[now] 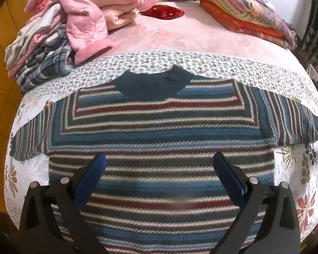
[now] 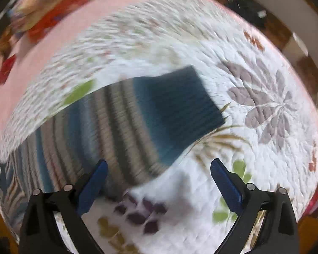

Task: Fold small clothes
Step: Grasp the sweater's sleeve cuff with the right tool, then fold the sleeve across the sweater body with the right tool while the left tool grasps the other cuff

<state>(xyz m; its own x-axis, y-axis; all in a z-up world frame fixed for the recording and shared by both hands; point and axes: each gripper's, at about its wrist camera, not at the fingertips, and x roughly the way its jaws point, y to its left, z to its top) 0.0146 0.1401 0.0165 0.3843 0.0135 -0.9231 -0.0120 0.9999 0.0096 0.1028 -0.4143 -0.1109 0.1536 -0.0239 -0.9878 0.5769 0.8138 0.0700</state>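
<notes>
Hovering: my left gripper (image 1: 159,158), jaws spread, over the sweater (image 1: 159,127).
Right gripper (image 2: 159,165): spread, near the cuff (image 2: 186,103); I'd pinch it cleanly.

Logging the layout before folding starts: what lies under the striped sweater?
The striped knit sweater with a dark teal collar lies flat on a white floral quilt, visible around it. Whatever sits directly beneath the sweater's body is covered.

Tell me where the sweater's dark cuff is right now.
In the right wrist view, the dark cuff ends the striped sleeve, lying on the floral quilt ahead of the open right gripper, beside a mauve leaf print.
</notes>
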